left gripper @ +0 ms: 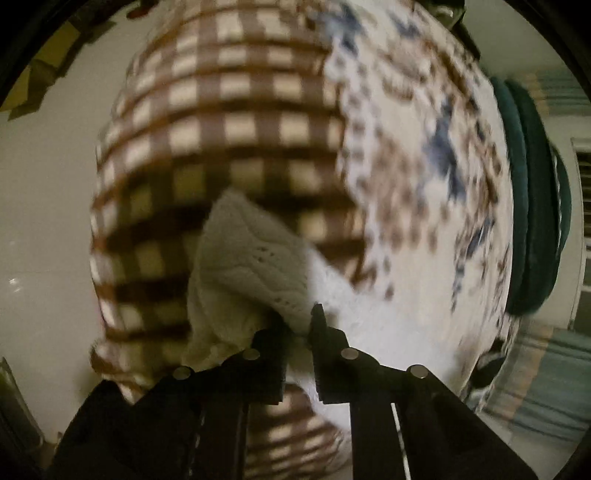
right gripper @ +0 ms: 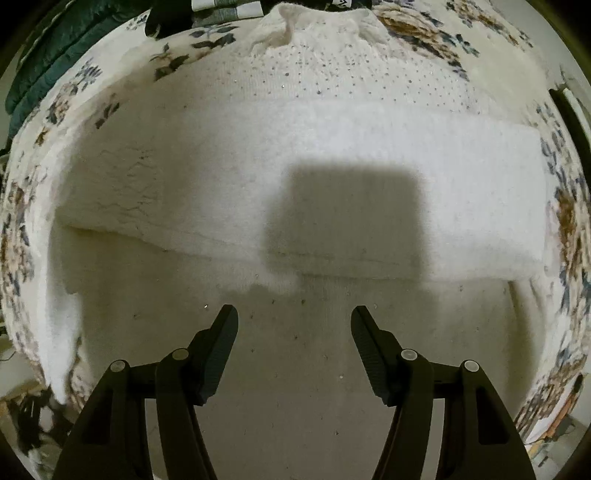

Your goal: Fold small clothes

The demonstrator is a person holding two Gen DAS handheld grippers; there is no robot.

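Observation:
A white knit sweater (right gripper: 295, 177) with small sparkly dots lies flat on a floral bedspread (right gripper: 569, 221), a sleeve folded across its middle. My right gripper (right gripper: 293, 314) hangs open and empty just above the sweater's lower part. In the left wrist view my left gripper (left gripper: 299, 328) is shut on a bunched corner of the white knit sweater (left gripper: 251, 266) and holds it up above the bed.
A brown and cream checked blanket (left gripper: 229, 122) lies beside the floral bedspread (left gripper: 424, 206). Dark green cushions (left gripper: 535, 206) stand at the bed's edge; they also show in the right wrist view (right gripper: 66, 48). Folded grey clothes (right gripper: 225, 9) lie beyond the sweater's collar.

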